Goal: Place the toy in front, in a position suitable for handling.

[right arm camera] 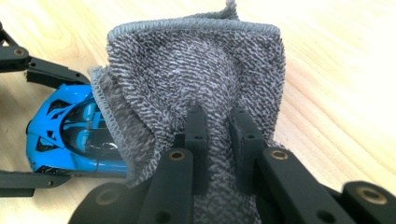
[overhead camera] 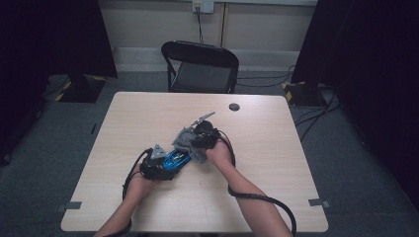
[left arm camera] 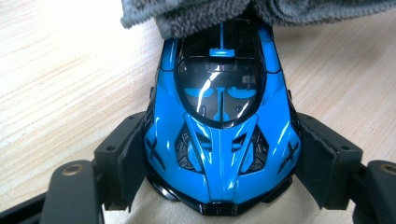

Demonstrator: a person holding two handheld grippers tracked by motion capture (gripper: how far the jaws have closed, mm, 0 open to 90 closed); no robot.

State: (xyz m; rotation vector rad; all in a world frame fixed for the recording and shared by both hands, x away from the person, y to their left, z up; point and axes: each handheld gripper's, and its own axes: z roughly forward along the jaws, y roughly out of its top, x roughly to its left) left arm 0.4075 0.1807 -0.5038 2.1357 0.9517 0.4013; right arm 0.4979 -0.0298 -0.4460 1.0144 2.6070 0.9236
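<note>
A shiny blue and black toy car (left arm camera: 222,121) rests on the wooden table, clamped by its sides between the pads of my left gripper (left arm camera: 219,158). In the high view the car (overhead camera: 175,159) lies mid-table, with the left gripper (overhead camera: 160,165) at its near left end. My right gripper (right arm camera: 219,135) is shut on a bunched grey terry cloth (right arm camera: 196,74). The cloth (left arm camera: 187,14) drapes over the far end of the car. In the high view the cloth (overhead camera: 190,140) hangs under the right gripper (overhead camera: 200,138), just beyond the car.
The light wooden table (overhead camera: 257,148) has a small dark round disc (overhead camera: 234,106) near its far edge. A black folding chair (overhead camera: 200,69) stands behind the table. Cables trail from both grippers across the near tabletop.
</note>
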